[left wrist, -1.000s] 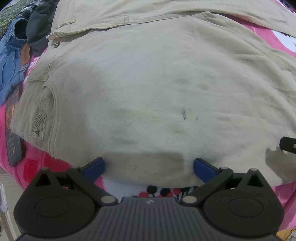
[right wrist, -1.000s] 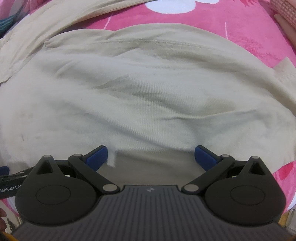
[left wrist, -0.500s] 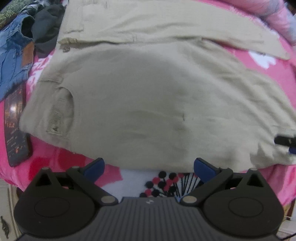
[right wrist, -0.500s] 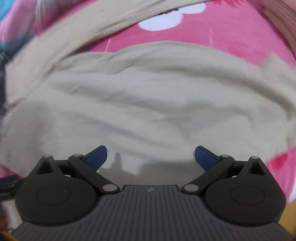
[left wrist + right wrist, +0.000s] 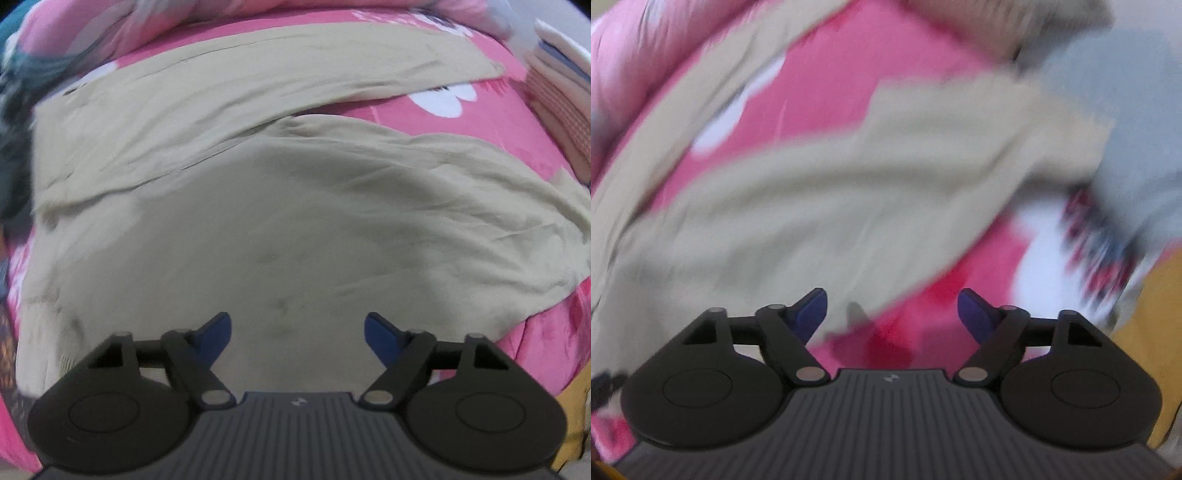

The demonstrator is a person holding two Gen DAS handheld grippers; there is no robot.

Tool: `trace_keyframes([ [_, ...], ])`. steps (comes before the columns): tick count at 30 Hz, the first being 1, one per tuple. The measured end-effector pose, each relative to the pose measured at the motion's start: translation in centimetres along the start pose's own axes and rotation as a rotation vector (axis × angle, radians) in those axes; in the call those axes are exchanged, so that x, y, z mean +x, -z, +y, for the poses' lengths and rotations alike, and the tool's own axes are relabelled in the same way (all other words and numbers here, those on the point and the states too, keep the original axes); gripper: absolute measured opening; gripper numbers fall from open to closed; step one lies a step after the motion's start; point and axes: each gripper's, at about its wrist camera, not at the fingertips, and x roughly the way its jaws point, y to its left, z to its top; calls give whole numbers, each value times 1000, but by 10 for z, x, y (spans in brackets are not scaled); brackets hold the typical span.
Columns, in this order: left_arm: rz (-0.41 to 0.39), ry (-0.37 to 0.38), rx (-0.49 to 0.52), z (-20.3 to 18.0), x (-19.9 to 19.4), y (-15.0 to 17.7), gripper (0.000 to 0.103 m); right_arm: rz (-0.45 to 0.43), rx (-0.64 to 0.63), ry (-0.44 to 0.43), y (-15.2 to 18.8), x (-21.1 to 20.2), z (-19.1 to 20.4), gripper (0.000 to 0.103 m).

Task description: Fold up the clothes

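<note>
- Left wrist view: the left claw [image 5: 297,326] points down at a pair of tan pants [image 5: 295,229].
- Its two blue fingertips [image 5: 218,328] stand apart and are closing in. Nothing is pinched between them. Only flat tan cloth shows in the gap, below the tips.
- The pants lie spread out on a pink bed cover [image 5: 443,122] with white flower shapes on it.
- One pant leg [image 5: 258,74] runs long across the top of the view. The other leg [image 5: 424,192] is wrinkled and reaches to the right.
- A bit of pink cover shows between the two legs.
- Dark clothes [image 5: 14,122] sit at the left edge. They are blurry, so I cannot tell what they are.
- A stack of folded pale cloth [image 5: 561,92] sits at the far right edge.

- Right wrist view: this picture is very blurry.
- The right claw [image 5: 892,314] also points down. Its blue fingertips [image 5: 812,310] stand apart and are closing in. They grip nothing.
- The edge of the tan pants [image 5: 849,192] runs slanted across the view and ends just by the left fingertip.
- Pink bed cover [image 5: 886,347] shows in the gap between the tips.
- Another strip of tan cloth [image 5: 701,92] runs along the upper left, with pink cover between it and the near part.
- A gray shape [image 5: 1126,110] fills the upper right. I cannot tell what it is.
- Something yellow [image 5: 1145,314] sits at the lower right edge.
</note>
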Motion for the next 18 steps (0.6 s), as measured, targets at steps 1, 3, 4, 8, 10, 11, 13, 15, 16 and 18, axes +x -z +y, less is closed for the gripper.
trace_keyframes([
  [1, 3, -4, 9, -4, 5, -3, 70, -26, -12, 18, -13, 0, -6, 67],
  [3, 7, -12, 22, -12, 12, -8, 68, -79, -37, 53, -38, 0, -19, 56],
  [4, 7, -19, 24, -16, 13, -9, 67, -88, -78, 63, -49, 5, -17, 51],
  [8, 17, -53, 27, -25, 22, -11, 66, -113, -353, 74, -87, 16, 0, 46],
  [10, 28, -72, 20, -27, 26, -9, 66, -109, -540, 73, -100, 31, 21, 45],
  [11, 34, -82, 17, -27, 28, -8, 66, -105, -623, 57, -105, 35, 30, 45],
  [13, 45, -103, 6, -28, 32, -6, 66, -78, -756, -24, -113, 43, 48, 45],
  [15, 53, -120, -10, -27, 35, -3, 66, -42, -883, -102, -120, 54, 66, 45],
  [16, 53, -125, -19, -27, 36, -1, 67, -18, -943, -138, -123, 62, 76, 45],
  [18, 48, -131, -32, -28, 35, 2, 67, 28, -1030, -187, -127, 77, 91, 45],
])
